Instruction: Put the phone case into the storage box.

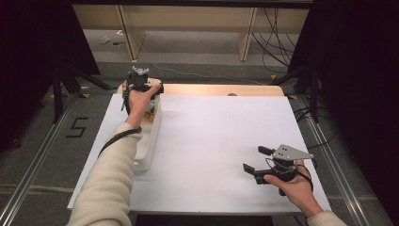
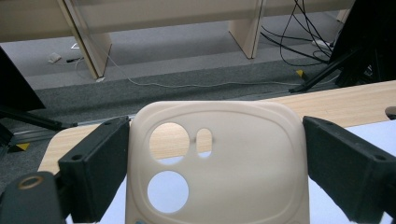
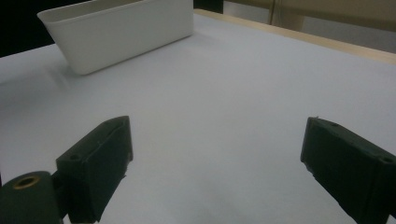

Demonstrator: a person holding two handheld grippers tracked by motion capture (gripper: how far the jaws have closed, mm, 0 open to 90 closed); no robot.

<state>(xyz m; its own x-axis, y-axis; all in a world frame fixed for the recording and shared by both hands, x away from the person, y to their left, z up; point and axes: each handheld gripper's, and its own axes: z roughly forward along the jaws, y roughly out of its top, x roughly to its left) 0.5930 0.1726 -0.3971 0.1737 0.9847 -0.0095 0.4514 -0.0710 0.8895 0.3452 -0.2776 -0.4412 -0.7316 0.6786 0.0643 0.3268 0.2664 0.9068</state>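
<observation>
High view: the left gripper (image 1: 142, 84), held in the person's left hand (image 1: 137, 100), sits at the far left corner of the white worktop (image 1: 221, 141), above the far end of a long white bin (image 1: 149, 136) that lies along the worktop's left edge; the cream sleeve (image 1: 110, 181) of that arm reaches in from the bottom. The right gripper (image 1: 258, 159), held in the right hand (image 1: 289, 182), rests near the worktop's near right corner, well apart from the bin, with its two black jaws spread and nothing between them. A bare wooden strip (image 1: 221, 89) runs along the far edge of the worktop. Left gripper view: a cream phone case (image 2: 219, 163) stands upright between the two black jaws, its back pierced by two round camera holes and one small oval hole; the left jaw touches the case's edge, while the right jaw lies just beside the opposite edge, and whether it presses the case cannot be told. Beyond it lie the wooden strip, grey floor (image 2: 187, 70) and loose cables (image 2: 299, 32). Right gripper view: the jaws stand wide apart over the bare white worktop, holding nothing; the white bin (image 3: 121, 35) sits farther off at upper left.
</observation>
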